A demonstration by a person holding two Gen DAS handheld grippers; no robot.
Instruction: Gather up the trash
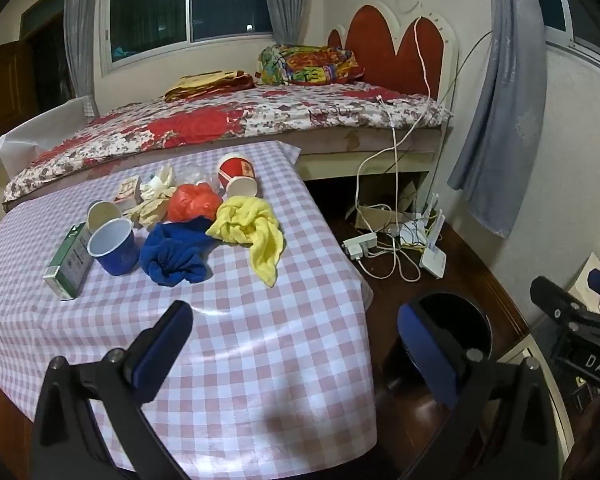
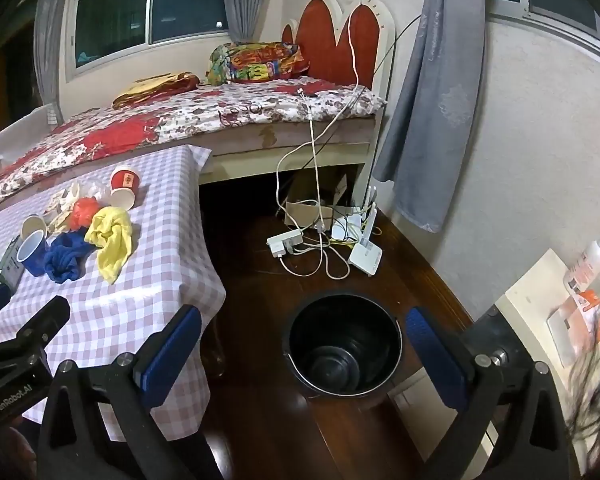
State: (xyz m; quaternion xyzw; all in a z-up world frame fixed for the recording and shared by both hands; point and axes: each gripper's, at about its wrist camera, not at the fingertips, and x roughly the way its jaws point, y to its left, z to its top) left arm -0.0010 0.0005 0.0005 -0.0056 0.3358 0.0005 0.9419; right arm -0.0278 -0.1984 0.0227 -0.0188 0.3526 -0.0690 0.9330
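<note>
**Awaiting first pickup: nothing collected**

Black bucket (image 2: pixel 344 350): on floor beside table, apparently empty. Checked table (image 1: pixel 260 340): red paper cup (image 1: pixel 237 176), blue cup (image 1: pixel 114 246), green carton (image 1: pixel 70 262), orange bag (image 1: pixel 194 202), cloths, all uncollected. Left gripper (image 1: pixel 296 344), right gripper (image 2: pixel 304 356): jaws wide apart, holding nothing.

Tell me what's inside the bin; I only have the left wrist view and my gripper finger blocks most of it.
Observer: The black bucket shows only its bare ribbed bottom; I see no trash in it.
Operator: Where is it relative to my right gripper?
Observer: It stands on the floor between the open fingers of the right gripper, which holds nothing.
Operator: Anything to the right of the bucket?
Observer: A pale counter with a white pump bottle on it.
</note>
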